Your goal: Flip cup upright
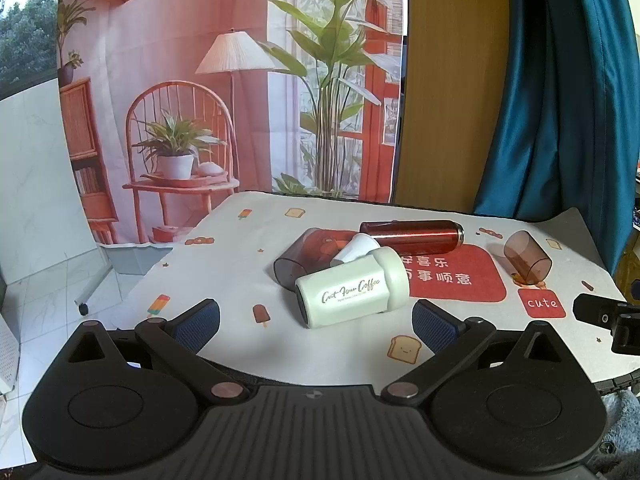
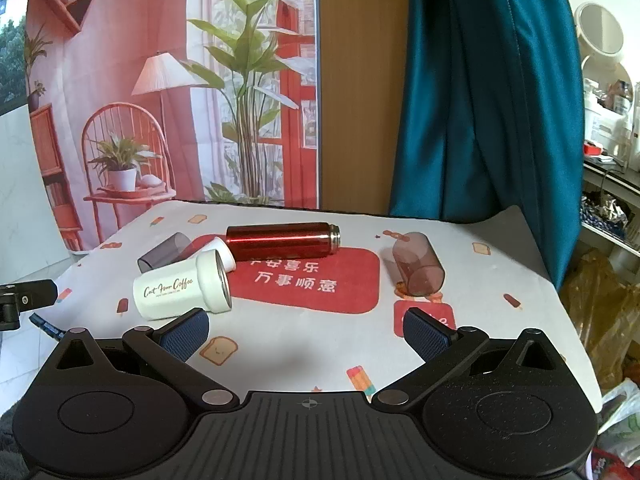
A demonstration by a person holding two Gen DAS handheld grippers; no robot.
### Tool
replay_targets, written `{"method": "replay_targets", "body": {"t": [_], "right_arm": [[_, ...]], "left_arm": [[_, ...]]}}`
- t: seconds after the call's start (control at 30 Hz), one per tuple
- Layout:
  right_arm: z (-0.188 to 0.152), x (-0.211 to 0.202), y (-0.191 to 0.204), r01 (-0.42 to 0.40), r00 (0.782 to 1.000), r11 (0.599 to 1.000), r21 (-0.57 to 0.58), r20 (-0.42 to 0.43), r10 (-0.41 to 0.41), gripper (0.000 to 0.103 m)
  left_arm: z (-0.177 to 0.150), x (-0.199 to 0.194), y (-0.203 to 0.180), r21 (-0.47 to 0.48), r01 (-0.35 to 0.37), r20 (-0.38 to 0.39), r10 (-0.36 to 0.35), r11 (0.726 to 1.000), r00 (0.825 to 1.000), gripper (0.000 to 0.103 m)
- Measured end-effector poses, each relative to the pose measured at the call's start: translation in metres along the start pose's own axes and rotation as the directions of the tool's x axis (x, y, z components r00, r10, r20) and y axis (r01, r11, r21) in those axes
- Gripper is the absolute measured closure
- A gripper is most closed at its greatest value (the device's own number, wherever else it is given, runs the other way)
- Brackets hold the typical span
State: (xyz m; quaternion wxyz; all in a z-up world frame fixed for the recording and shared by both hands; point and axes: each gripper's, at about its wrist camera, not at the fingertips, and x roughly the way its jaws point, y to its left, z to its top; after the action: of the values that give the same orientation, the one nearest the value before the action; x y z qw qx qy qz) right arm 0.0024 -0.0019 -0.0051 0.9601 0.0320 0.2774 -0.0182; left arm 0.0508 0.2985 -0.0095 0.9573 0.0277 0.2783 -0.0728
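Left claw (image 1: pixel 316 322) wide, empty; white cup (image 1: pixel 352 290) on side just ahead, between fingers, apart. Right claw (image 2: pixel 306 330) wide.

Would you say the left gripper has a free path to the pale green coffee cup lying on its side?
Probably yes: the left gripper is open, and the pale green coffee cup lies just ahead, unobstructed.

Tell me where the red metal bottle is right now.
The red metal bottle lies on its side at the far middle of the table, along the red mat's back edge, just behind the small white cup and the pale green coffee cup.
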Motion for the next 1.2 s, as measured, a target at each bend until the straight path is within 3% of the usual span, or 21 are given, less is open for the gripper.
{"method": "replay_targets", "body": {"t": [1.2], "right_arm": [[-0.0039, 0.0039, 0.0004, -0.006, 1.000, 1.000, 0.007, -0.022, 0.006, 0.000]], "left_arm": [[-0.0012, 0.0049, 0.0022, -0.013, 0.009, -0.020, -0.009, 1.000, 1.000, 0.000]]}}
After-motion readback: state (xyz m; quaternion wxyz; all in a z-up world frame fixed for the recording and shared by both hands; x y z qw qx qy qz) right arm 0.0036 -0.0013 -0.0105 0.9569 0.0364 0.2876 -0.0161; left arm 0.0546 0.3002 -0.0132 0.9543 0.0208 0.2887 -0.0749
